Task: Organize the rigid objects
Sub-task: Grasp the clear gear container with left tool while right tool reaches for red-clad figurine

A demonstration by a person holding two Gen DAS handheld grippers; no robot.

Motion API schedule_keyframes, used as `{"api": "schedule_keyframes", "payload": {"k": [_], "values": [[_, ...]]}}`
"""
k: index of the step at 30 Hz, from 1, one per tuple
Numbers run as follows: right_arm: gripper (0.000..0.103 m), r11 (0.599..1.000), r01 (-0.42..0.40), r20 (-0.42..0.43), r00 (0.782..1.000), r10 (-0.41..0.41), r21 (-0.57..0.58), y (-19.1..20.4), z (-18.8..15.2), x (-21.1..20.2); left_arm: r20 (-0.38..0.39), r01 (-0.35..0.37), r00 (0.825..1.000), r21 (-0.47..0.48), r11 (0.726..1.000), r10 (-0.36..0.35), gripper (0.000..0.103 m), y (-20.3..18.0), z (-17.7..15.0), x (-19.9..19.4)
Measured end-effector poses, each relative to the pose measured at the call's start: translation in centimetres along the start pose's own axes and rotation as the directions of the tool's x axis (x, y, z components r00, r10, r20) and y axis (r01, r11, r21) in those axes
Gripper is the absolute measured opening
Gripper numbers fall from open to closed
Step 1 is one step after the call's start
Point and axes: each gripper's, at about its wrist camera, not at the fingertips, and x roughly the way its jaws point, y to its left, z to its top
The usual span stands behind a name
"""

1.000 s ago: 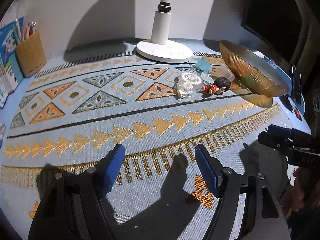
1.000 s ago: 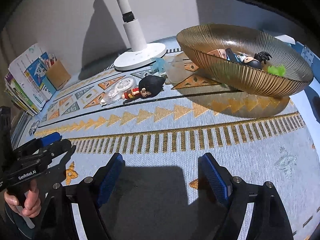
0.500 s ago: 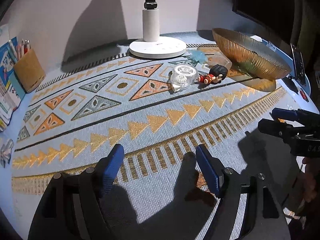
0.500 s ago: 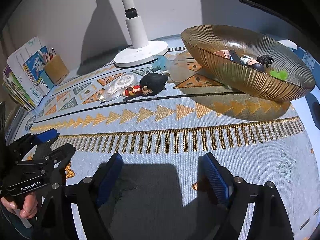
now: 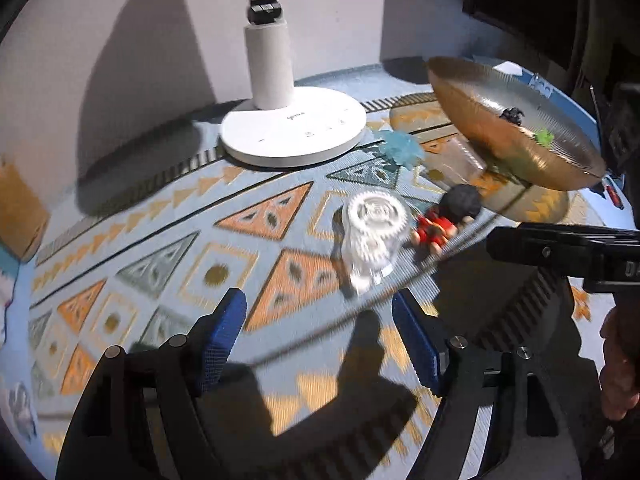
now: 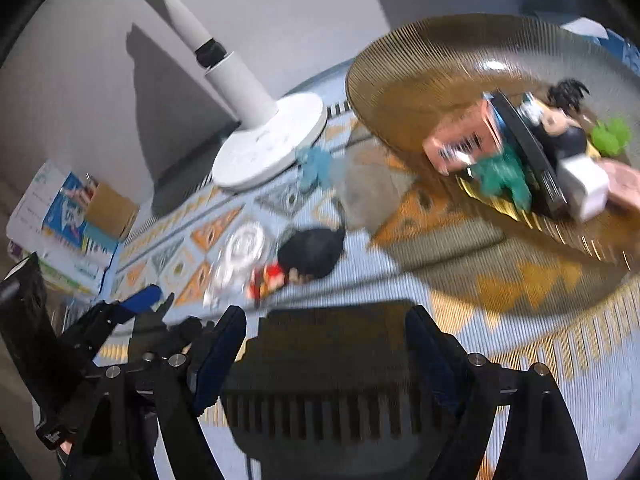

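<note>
A clear plastic correction-tape dispenser [image 5: 370,240] lies on the patterned mat just ahead of my open, empty left gripper [image 5: 318,332]. A small figure with black hair and red clothes [image 5: 448,216] lies right of it. Both show in the right wrist view, the dispenser [image 6: 236,260] and the figure [image 6: 304,260] ahead and left of my open, empty right gripper [image 6: 326,344]. A ribbed amber glass bowl [image 6: 400,64] at the right holds several small toys and boxes. A pale blue spiky toy [image 5: 400,148] lies beside the lamp base.
A white desk lamp base [image 5: 294,128] stands at the back. A cardboard pen holder [image 6: 110,208] and books [image 6: 60,216] are at the far left. The right gripper's body [image 5: 560,244] reaches in from the right of the left wrist view.
Both grippers have moved forward, toward the dispenser, the figure and the bowl, which now look much nearer. Both stay open. The objects have not moved.
</note>
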Motion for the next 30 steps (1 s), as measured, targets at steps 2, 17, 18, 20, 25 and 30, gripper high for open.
{"api": "schedule_keyframes", "payload": {"k": [2,17,18,20,25,30], "values": [[0.077,1.0,-0.01,0.005,1.0,0.01,-0.008,0.4,0.8,0.6,-0.013,0.011,1.0,0.009,1.0,-0.011,0.071,0.1,0.7,1.4],[0.037,0.994,0.053,0.063,0.997,-0.048,-0.093,2.5,2.7,4.1,-0.003,0.088,0.996,0.055,0.995,-0.088,0.033,-1.7,2.8,3.2],[0.036,0.995,0.042,0.058,0.998,-0.037,-0.087,2.3,2.7,4.0,-0.002,0.086,0.996,0.055,0.995,-0.086,0.033,-1.7,2.7,3.1],[0.035,0.998,0.016,0.051,0.999,-0.013,-0.063,1.8,2.6,3.6,-0.005,0.087,0.996,0.046,0.995,-0.087,0.033,-1.6,2.5,2.9],[0.034,0.999,-0.03,0.04,0.999,0.031,-0.021,0.9,1.4,1.7,0.003,0.083,0.997,0.011,0.997,-0.083,0.033,-1.2,0.7,0.9],[0.033,0.997,-0.077,0.023,0.997,0.077,0.003,0.1,-1.1,-1.0,0.036,0.081,0.996,-0.046,0.996,-0.08,0.033,-0.1,-2.5,-2.8]]}}
